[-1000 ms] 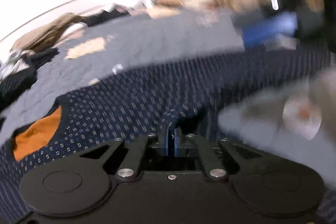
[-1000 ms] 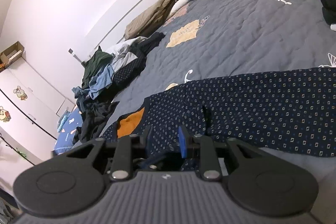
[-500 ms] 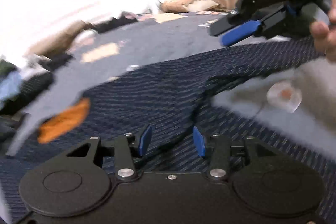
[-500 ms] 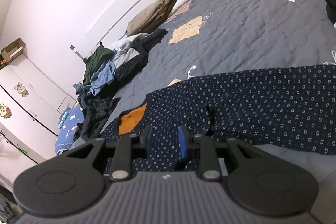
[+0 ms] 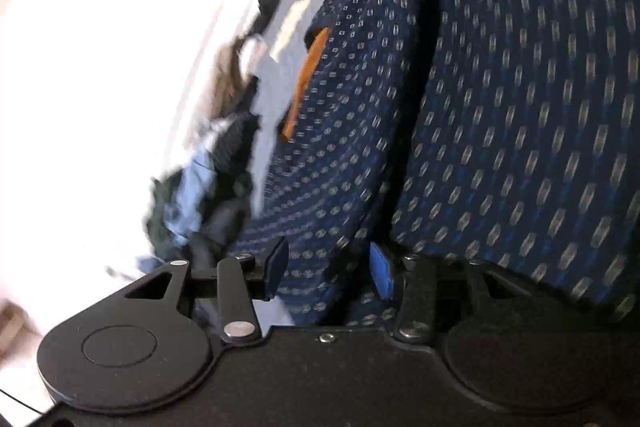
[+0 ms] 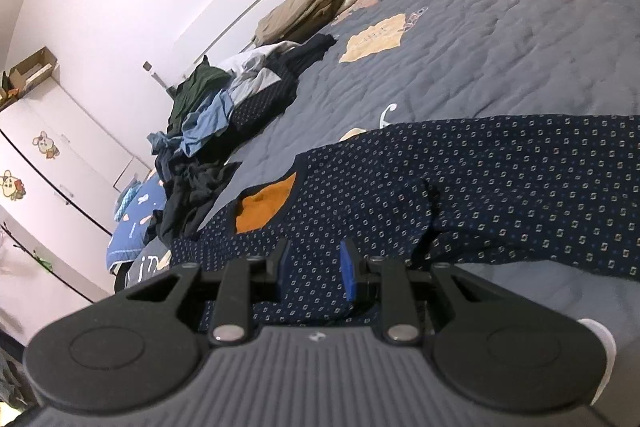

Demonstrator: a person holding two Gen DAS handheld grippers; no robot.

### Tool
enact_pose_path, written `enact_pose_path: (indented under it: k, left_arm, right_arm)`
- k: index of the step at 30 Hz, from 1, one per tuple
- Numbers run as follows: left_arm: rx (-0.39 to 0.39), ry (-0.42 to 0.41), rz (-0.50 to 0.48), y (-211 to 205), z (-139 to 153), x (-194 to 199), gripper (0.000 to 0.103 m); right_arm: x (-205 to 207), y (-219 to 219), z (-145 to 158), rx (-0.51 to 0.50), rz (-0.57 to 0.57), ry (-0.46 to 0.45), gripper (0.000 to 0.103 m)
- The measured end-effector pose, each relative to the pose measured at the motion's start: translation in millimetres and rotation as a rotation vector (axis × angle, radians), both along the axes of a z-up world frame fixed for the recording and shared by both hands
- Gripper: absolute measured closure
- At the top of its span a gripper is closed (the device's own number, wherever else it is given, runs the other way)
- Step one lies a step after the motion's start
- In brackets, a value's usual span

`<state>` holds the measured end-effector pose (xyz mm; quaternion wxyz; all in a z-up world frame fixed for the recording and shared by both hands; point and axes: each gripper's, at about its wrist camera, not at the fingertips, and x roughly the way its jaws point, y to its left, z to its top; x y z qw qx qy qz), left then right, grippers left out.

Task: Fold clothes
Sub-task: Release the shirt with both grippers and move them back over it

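1. On the grey quilt (image 6: 500,39), the navy patterned garment (image 6: 500,195) lies lengthwise across the right view, orange-lined neck (image 6: 262,205) leftward.
2. Right gripper (image 6: 314,269) pinches its near edge, narrow.
3. Left gripper (image 5: 328,269) is closing, cloth between its fingers.

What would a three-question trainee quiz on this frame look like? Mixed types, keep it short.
1. True or false: the navy patterned garment lies on a bare wooden floor.
2. Multiple choice: the inner fabric patch showing at the garment's opening is A) green, B) orange, C) white.
3. Short answer: what is between the fingers of the right gripper?

Key
1. False: it is spread on the grey quilt.
2. B.
3. Fabric of the navy patterned garment.
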<state>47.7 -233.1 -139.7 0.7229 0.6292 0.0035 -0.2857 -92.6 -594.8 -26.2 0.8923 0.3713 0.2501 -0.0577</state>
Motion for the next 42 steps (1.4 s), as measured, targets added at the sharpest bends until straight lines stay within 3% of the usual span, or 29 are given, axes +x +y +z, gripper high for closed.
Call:
enact_pose_path:
  k: [1, 5, 9, 11, 13, 16, 20, 22, 24, 29, 33, 35, 36, 38, 42]
  left_arm:
    - [-0.005, 0.004, 0.023, 2, 2, 5, 0.087]
    - [0.001, 0.007, 0.112, 15, 8, 25, 0.088]
    - [0.058, -0.009, 0.108, 29, -3, 25, 0.088]
    - [0.058, -0.026, 0.110, 29, -5, 21, 0.086]
    - [0.045, -0.031, 0.123, 29, -3, 18, 0.072]
    - [-0.055, 0.045, 0.196, 37, 20, 13, 0.068]
    - [-0.315, 0.166, 0.344, 55, 72, 1, 0.063]
    - [-0.478, 0.239, 0.381, 58, 97, -12, 0.044]
    - [-0.610, 0.321, 0.387, 57, 114, -27, 0.035]
    - [-0.860, 0.587, 0.432, 51, 130, -54, 0.035]
    - [-0.965, 0.733, 0.478, 58, 130, -59, 0.035]
    - [-1.000, 0.789, 0.499, 62, 131, -56, 0.035]
    - [-1.019, 0.810, 0.504, 64, 129, -52, 0.034]
    - [-1.029, 0.817, 0.504, 66, 127, -50, 0.032]
    - [-0.978, 0.785, 0.496, 63, 122, -55, 0.024]
  right_arm:
    - [1, 1, 0, 0.000, 0.005, 0.002, 0.078]
    - [2, 3, 0, -0.002, 0.016, 0.000, 0.078]
    - [3, 3, 0, 0.001, 0.017, 0.003, 0.078]
    - [4, 4, 0, -0.003, 0.020, 0.003, 0.078]
    - [5, 6, 1, -0.007, 0.024, 0.001, 0.078]
    - [5, 9, 3, -0.017, 0.035, -0.002, 0.078]
    - [7, 15, 4, -0.031, 0.035, 0.006, 0.078]
    - [8, 20, 5, -0.045, 0.038, 0.009, 0.078]
    - [10, 28, 7, -0.069, 0.049, 0.012, 0.078]
    - [13, 49, 11, -0.106, 0.084, 0.016, 0.078]
    - [15, 65, 16, -0.149, 0.129, 0.021, 0.076]
    - [13, 72, 20, -0.181, 0.147, 0.013, 0.056]
    - [12, 76, 22, -0.200, 0.152, 0.002, 0.054]
    - [10, 82, 25, -0.225, 0.150, -0.009, 0.049]
    - [5, 94, 27, -0.255, 0.140, -0.013, 0.038]
